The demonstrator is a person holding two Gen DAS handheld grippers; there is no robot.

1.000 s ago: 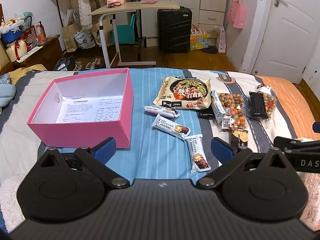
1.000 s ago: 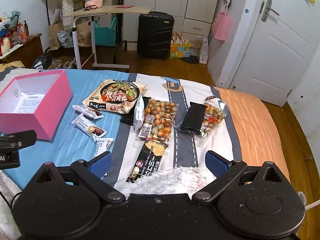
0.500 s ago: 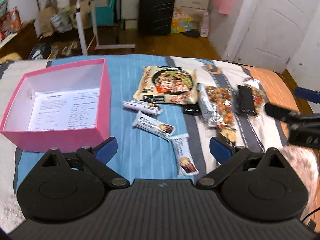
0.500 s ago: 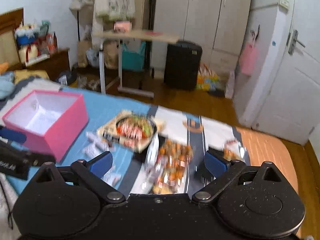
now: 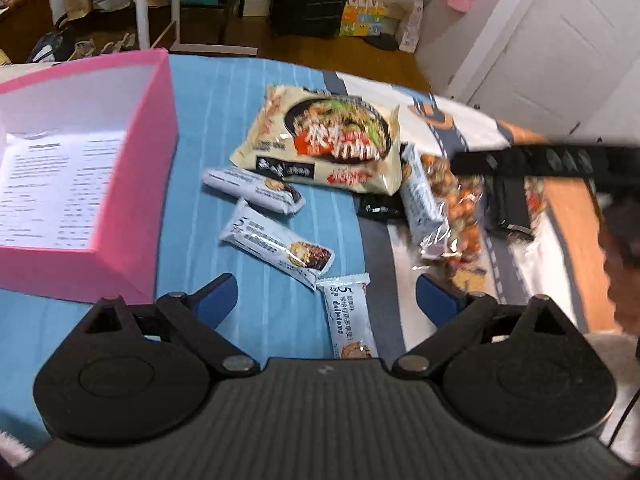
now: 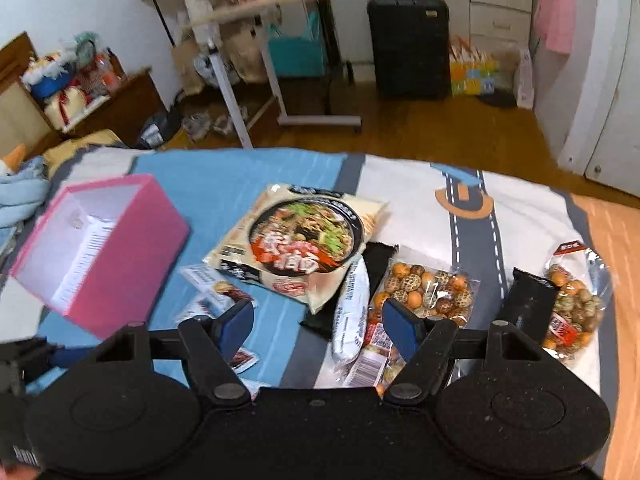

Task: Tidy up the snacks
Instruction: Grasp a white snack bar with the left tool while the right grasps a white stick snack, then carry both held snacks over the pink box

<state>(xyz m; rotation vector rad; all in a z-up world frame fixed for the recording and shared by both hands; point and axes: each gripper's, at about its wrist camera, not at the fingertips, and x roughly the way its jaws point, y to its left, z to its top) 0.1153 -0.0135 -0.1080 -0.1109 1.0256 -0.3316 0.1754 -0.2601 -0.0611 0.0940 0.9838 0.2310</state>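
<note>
Blue-padded fingers [image 5: 216, 294] of the left gripper [image 5: 326, 298] stand wide apart with nothing pinched; its jaws have just been narrowing a little, and a white snack bar [image 5: 350, 320] lies on the bedspread [image 5: 248, 80] below the gap, untouched. Fingers [image 6: 400, 326] of the right gripper [image 6: 318, 328] are set closer together, having just been closing, and they too hold nothing. Taking the pink box [image 5: 132, 152] as the landmark: it sits open with a printed sheet [image 5: 56, 188] inside; two more white bars [image 5: 276, 246] lie just to its right, the noodle packet [image 5: 332, 144] beyond them, and further right a bag of mixed nuts [image 6: 424, 292], a black packet [image 6: 526, 310] and a second nut bag [image 6: 576, 312]
</note>
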